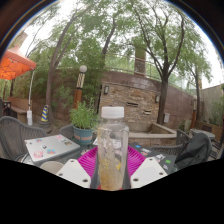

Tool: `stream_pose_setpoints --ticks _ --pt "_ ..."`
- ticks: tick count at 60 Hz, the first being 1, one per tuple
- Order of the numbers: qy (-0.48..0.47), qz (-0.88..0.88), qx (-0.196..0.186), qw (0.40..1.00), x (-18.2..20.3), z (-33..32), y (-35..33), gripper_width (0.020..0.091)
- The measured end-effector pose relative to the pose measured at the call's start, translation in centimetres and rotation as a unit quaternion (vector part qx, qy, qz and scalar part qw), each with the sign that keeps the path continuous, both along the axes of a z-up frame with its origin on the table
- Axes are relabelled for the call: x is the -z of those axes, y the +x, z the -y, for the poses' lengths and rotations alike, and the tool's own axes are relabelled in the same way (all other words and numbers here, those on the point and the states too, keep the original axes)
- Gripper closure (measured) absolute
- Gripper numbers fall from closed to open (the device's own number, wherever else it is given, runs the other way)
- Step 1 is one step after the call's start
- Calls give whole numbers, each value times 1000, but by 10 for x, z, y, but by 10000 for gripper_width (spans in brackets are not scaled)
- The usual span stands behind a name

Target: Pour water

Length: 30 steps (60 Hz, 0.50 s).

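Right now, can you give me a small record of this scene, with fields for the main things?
setting: outdoor patio with trees and a brick wall
held object: clear plastic bottle, white cap, upright
gripper: fingers closed on the bottle's sides
beyond the fingers: potted plant, table, orange umbrella

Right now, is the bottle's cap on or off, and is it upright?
Cap on: the bottle shows a white cap at its top. It stands upright between the fingers of the gripper.
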<state>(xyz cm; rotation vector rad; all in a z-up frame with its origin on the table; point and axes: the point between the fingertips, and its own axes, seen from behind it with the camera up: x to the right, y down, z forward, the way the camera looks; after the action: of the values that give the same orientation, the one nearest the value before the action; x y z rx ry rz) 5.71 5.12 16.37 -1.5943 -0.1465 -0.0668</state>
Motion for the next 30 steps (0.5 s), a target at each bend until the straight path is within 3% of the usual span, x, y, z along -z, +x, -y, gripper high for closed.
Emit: stream_pose_setpoints --ticks 7,23,30 --pt "-35 -107 -9 994 36 -29 -5 709" --pt "-62 -90 -14 994 81 -54 5 708" --pt "-49 -47 -27 997 80 -50 0 710"
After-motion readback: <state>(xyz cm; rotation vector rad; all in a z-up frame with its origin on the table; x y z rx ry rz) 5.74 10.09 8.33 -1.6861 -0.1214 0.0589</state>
